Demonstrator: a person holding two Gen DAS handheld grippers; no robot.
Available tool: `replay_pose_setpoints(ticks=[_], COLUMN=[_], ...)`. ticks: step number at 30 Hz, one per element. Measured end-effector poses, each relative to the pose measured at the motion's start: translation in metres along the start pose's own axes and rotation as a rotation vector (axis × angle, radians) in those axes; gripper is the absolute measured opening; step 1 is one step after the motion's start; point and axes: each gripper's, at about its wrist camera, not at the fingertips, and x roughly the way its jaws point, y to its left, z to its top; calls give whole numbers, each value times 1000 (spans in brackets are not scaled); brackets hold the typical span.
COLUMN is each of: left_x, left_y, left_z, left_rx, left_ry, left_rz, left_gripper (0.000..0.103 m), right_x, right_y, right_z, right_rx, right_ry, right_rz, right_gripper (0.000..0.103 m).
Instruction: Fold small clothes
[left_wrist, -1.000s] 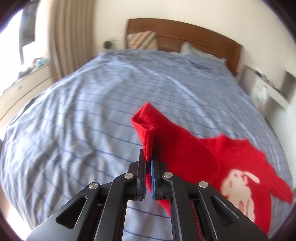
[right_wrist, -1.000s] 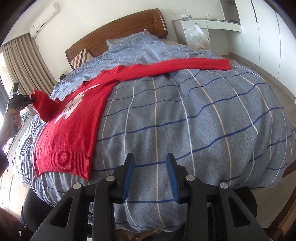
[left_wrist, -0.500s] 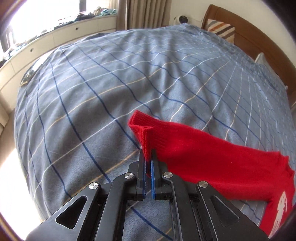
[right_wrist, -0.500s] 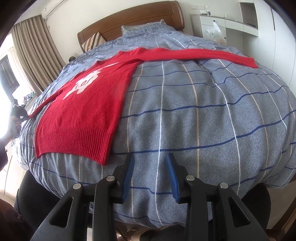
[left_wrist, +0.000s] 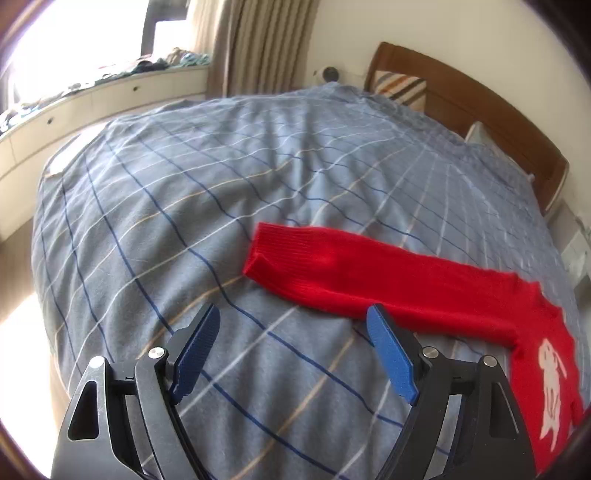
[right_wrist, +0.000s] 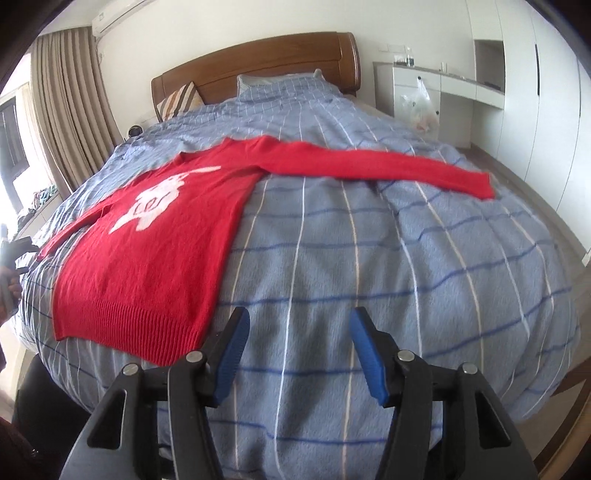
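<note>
Bed (right_wrist: 424, 258) under a blue checked cover carries the red sweater (right_wrist: 147, 251) laid flat, front up, white figure showing, hem toward the foot, both sleeves stretched straight out to the sides. Left gripper (left_wrist: 291, 332) hovers with fingers spread wide and empty, just short of the near sleeve cuff (left_wrist: 266, 251); right gripper (right_wrist: 299, 336) likewise spread and empty, beside the hem corner. Judged step: spreading done, folding not yet begun; next move likely calls for pinching a cuff and carrying that sleeve across the body.

Both wrist views low over bed (left_wrist: 155, 206), sharing red sweater (right_wrist: 147, 258)
</note>
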Motion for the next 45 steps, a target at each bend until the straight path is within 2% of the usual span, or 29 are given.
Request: replay_pose_setpoints(ticks=[3, 6, 9, 12, 13, 14, 16, 19, 23, 45], left_x=[-8, 1, 17, 50, 60, 62, 61, 55, 54, 55], left_y=[-40, -82, -118, -133, -133, -133, -133, -127, -122, -127], left_z=[-17, -29, -37, -42, -46, -51, -54, -60, -62, -62], left_rx=[98, 141, 180, 194, 213, 241, 256, 258, 239, 250], left_ry=[31, 44, 18, 98, 120, 103, 73, 49, 39, 40], left_rz=[-92, -145, -96, -44, -26, -13, -6, -27, -61, -46], left_gripper=[87, 89, 89, 94, 100, 103, 103, 103, 103, 103], right_x=[15, 43, 80, 110, 117, 123, 136, 137, 138, 142], right_y=[-3, -5, -12, -21, -24, -27, -36, -44, -48, -48], right_z=[33, 60, 81, 86, 85, 82, 74, 68, 64, 66], right_rx=[-49, -92, -97, -97, -92, -81, -50, -20, -4, -11], right_ry=[-72, -149, -156, -117, -101, -81, -38, -60, -67, -53], right_rz=[-14, -44, -73, -137, -148, -148, -135, -112, -90, -90], right_gripper=[67, 69, 69, 69, 69, 69, 78, 80, 81, 84])
